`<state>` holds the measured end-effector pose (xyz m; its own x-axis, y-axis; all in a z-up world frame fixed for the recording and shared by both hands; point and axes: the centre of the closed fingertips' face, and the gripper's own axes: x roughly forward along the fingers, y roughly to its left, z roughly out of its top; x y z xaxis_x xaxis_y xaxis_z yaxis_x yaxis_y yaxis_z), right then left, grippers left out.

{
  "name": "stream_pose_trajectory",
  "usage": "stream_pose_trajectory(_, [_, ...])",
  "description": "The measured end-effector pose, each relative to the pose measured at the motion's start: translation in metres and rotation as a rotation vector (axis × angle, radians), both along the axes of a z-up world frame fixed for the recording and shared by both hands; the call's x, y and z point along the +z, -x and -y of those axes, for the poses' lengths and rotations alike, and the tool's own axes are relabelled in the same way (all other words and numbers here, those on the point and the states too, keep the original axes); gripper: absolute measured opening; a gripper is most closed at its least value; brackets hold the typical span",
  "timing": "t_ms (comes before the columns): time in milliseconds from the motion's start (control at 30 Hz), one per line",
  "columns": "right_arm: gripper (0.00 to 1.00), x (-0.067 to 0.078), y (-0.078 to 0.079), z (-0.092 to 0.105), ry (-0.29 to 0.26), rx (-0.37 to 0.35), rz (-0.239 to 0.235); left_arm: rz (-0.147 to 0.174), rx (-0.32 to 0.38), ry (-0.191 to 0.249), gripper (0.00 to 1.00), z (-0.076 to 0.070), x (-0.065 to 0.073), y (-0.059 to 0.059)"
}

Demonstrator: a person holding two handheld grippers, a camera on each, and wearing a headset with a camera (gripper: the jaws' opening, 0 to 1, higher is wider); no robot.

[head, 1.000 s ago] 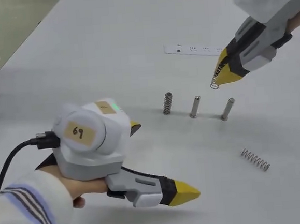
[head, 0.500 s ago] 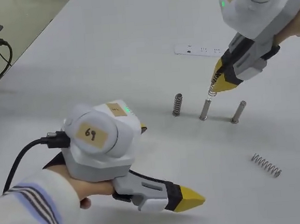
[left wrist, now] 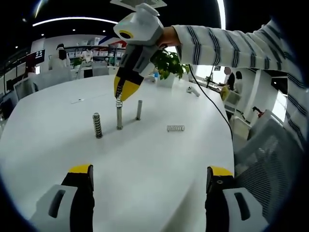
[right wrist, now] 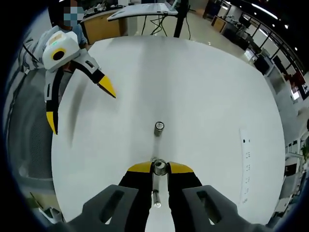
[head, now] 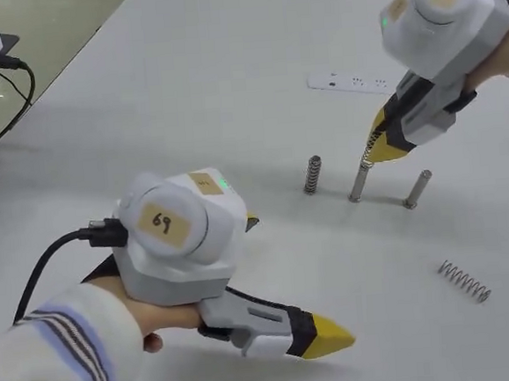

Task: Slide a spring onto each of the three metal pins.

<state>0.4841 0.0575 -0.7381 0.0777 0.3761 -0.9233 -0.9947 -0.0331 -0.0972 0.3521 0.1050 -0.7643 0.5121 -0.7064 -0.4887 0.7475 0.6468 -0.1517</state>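
Observation:
Three metal pins stand in a row on the white table. The left pin (head: 312, 174) (left wrist: 97, 125) (right wrist: 159, 127) wears a spring. My right gripper (head: 377, 152) (left wrist: 120, 94) (right wrist: 159, 167) is shut on a second spring (head: 370, 150) (left wrist: 119, 101) (right wrist: 159, 167), whose lower end sits at the top of the middle pin (head: 358, 182) (left wrist: 119, 118). The right pin (head: 418, 189) (left wrist: 139, 110) is bare. A third spring (head: 464, 281) (left wrist: 175, 128) lies loose on the table to its right. My left gripper (head: 290, 278) (left wrist: 149, 174) (right wrist: 79, 106) hovers open, nearer me, holding nothing.
A white power strip (head: 347, 83) (right wrist: 246, 164) lies flat beyond the pins. A black cable (head: 40, 260) trails from the left gripper. A potted plant (left wrist: 166, 63) and chairs stand past the far table edge. Bare tabletop (head: 185, 90) surrounds the pins.
My right gripper has carried its spring down and left, from up beside the middle pin to that pin's tip. The left gripper has stayed in place; the head camera shifted.

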Motion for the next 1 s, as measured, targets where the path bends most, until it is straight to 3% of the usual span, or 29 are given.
stream_pose_trajectory(367, [0.08,0.0,0.008,-0.001,-0.006,-0.005,-0.009,-0.009,-0.014,-0.009,0.92,0.001,-0.002,0.004])
stream_pose_trajectory(867, [0.08,-0.027,0.006,-0.002,0.038,0.007,-0.013,-0.027,-0.028,-0.032,0.92,-0.001,-0.008,0.007])
stream_pose_trajectory(1000, [0.08,-0.032,0.004,-0.002,0.048,0.012,-0.005,-0.036,-0.021,-0.016,0.9,0.0,-0.007,0.007])
